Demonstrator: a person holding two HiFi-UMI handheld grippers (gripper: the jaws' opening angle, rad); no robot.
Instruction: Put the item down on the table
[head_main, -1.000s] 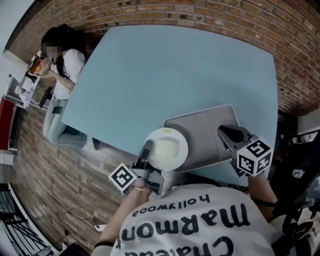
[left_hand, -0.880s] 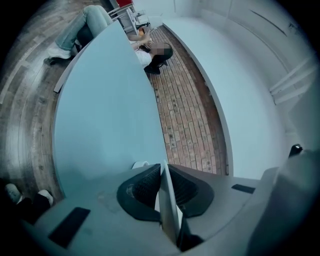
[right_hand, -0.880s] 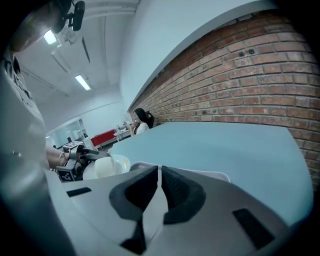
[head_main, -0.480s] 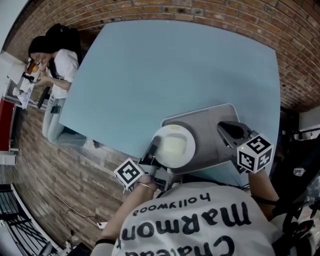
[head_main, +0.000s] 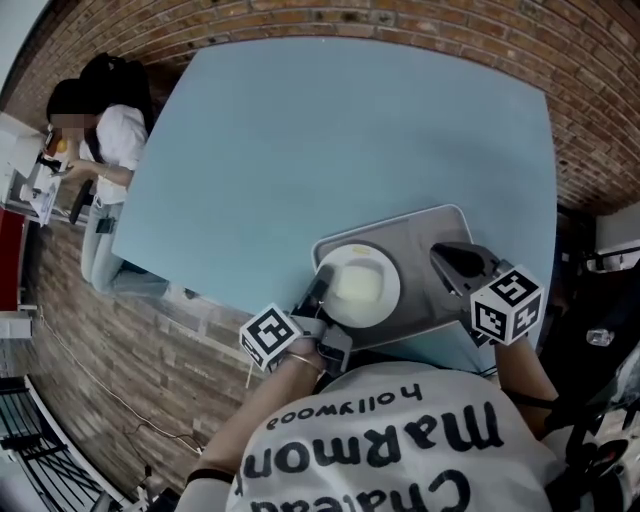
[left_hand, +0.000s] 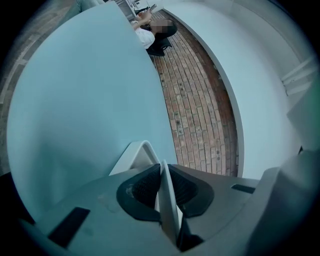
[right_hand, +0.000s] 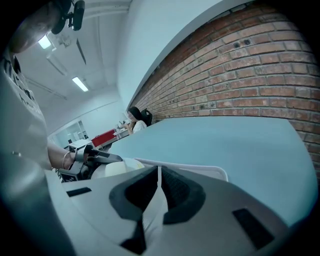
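A white plate (head_main: 358, 283) hangs over the left half of a grey tray (head_main: 425, 245) near the front edge of the light blue table (head_main: 330, 130). Whether it rests on the tray I cannot tell. My left gripper (head_main: 320, 287) is shut on the plate's left rim; the left gripper view shows the thin white rim (left_hand: 167, 200) clamped between the dark pads, with a tray corner (left_hand: 137, 152) just beyond. My right gripper (head_main: 443, 259) is shut on the tray's right edge, a thin grey lip (right_hand: 158, 176) between its jaws. The plate (right_hand: 120, 167) also shows from the right.
The tray sits close to the table's front edge, against my body. A brick floor (head_main: 150, 330) surrounds the table. A person (head_main: 105, 135) sits at a counter far to the left. The rest of the table top (right_hand: 225, 140) is bare blue surface.
My left gripper has carried the plate to the right, from the tray's left edge to over the tray's left half. The right gripper has stayed on the tray's edge.
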